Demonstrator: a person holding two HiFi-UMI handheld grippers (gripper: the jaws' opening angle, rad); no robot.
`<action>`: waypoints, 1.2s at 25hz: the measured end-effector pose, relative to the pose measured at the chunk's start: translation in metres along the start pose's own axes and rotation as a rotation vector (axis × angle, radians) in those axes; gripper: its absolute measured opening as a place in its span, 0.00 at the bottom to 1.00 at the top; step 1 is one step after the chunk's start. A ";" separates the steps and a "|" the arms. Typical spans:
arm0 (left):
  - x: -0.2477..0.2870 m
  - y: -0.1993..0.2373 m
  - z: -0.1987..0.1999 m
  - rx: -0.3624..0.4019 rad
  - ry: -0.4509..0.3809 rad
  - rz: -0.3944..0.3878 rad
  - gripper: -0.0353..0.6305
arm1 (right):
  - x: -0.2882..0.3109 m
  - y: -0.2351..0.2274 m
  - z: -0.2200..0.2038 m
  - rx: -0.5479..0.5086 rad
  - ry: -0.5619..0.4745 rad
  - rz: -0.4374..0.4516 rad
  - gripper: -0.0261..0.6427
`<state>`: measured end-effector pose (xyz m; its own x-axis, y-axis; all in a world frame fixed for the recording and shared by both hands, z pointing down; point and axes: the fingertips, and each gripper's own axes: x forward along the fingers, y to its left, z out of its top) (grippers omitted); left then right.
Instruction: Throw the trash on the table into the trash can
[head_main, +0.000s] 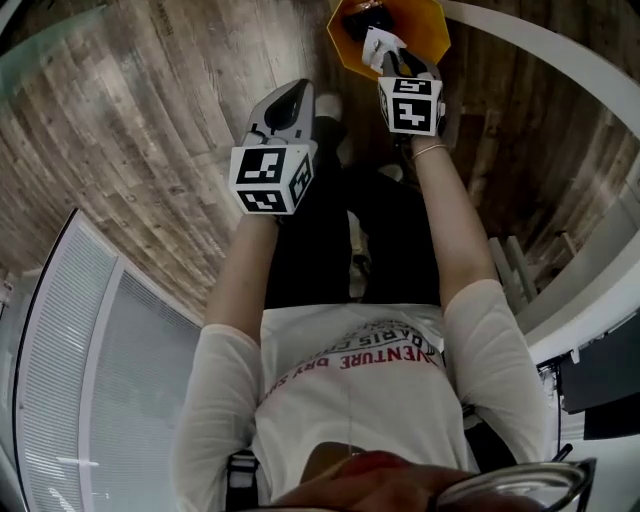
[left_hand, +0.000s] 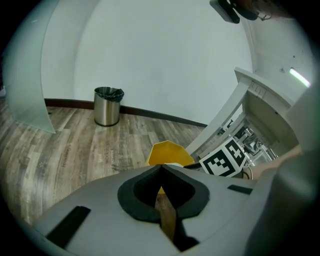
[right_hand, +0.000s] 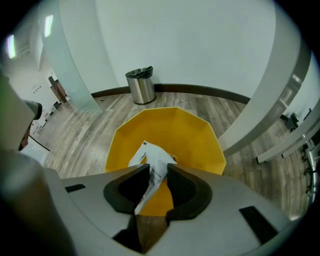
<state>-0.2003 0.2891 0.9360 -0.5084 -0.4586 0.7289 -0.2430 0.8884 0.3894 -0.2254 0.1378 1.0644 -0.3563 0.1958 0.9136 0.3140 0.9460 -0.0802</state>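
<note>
Over wood floor (right_hand: 75, 125): crumpled paper (right_hand: 155, 159) just above the open yellow trash can (right_hand: 192, 135), between the narrow jaws of the right gripper (right_hand: 158, 166), seemingly pinched at the tips. Left gripper (left_hand: 161, 167) alongside, jaws closed together, empty.

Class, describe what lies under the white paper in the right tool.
The open yellow trash can lies below the crumpled paper between the right tool's jaws. Its yellow inner walls show; paper and tool cover part of its floor.
</note>
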 end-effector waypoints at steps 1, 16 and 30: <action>-0.001 0.001 -0.003 -0.001 0.003 0.003 0.09 | 0.000 0.001 -0.004 0.004 0.004 0.000 0.25; -0.073 -0.052 0.029 0.016 -0.024 -0.007 0.09 | -0.114 0.021 0.021 0.058 -0.046 0.042 0.15; -0.240 -0.223 0.160 0.136 -0.188 -0.155 0.09 | -0.423 0.033 0.125 0.127 -0.396 0.113 0.08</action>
<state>-0.1567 0.2046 0.5842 -0.5974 -0.5888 0.5444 -0.4324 0.8083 0.3996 -0.1745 0.1182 0.6253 -0.6438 0.3607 0.6748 0.2684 0.9323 -0.2422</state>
